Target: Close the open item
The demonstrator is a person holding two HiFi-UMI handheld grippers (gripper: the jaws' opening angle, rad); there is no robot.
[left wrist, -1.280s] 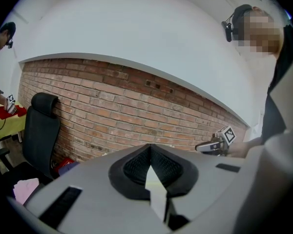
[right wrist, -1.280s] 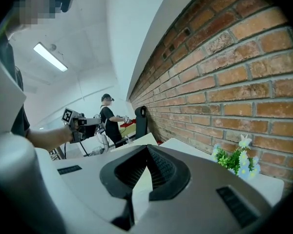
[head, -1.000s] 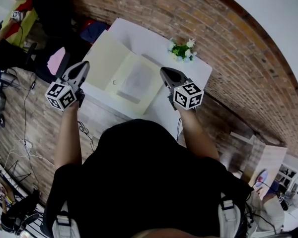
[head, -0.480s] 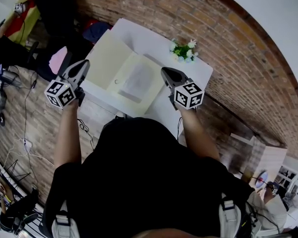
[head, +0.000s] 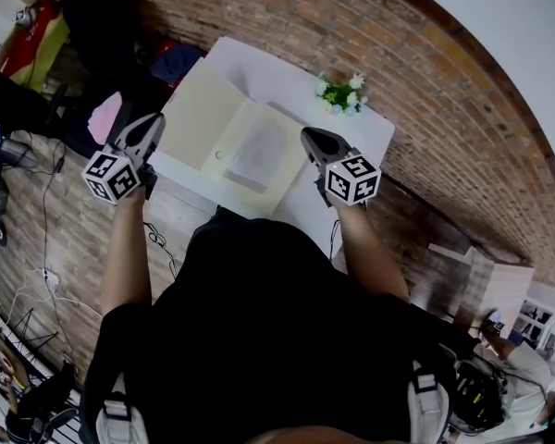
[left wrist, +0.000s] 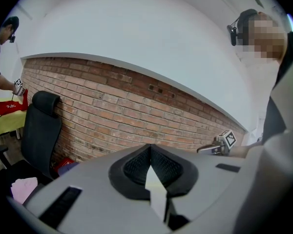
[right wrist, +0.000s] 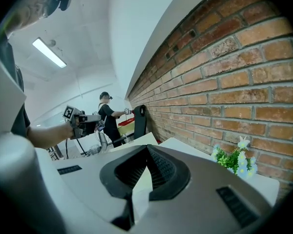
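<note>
Brick wall (head: 305,26) across the top of the head view. A white tabletop (head: 361,123) stands against it, with a small flowering plant (head: 340,93) at its far edge. Clutter, a dark chair (left wrist: 39,126) and a pink cloth (head: 104,117) are at the left.

The open item is a cream folder (head: 224,137). It lies flat and spread on the tabletop, upper middle of the frame. One flap lies toward the upper left; the other half holds a greyish sheet.

My left gripper (head: 155,123) hangs at the folder's left side, over the tabletop's left edge. Its jaws are pressed together with nothing between them. My right gripper (head: 307,135) sits at the folder's right edge, tip aimed at the plant side. Its jaws also meet at the tips and hold nothing. I can't tell if either tip touches the folder; they look held above it.

Change over the last second: basically none. Both grippers are in about the same spots in the frame, jaws the same, and the folder is just as open. Only background people at the frame edges shifted.

Meaning for the task: closing hasn't started; this is a hover before contact. Next I'd guess one gripper needs to get under or against a flap edge and swing it over the other half. The upper-left flap looks like the one to fold. The thin flap could slide rather than lift.
</note>
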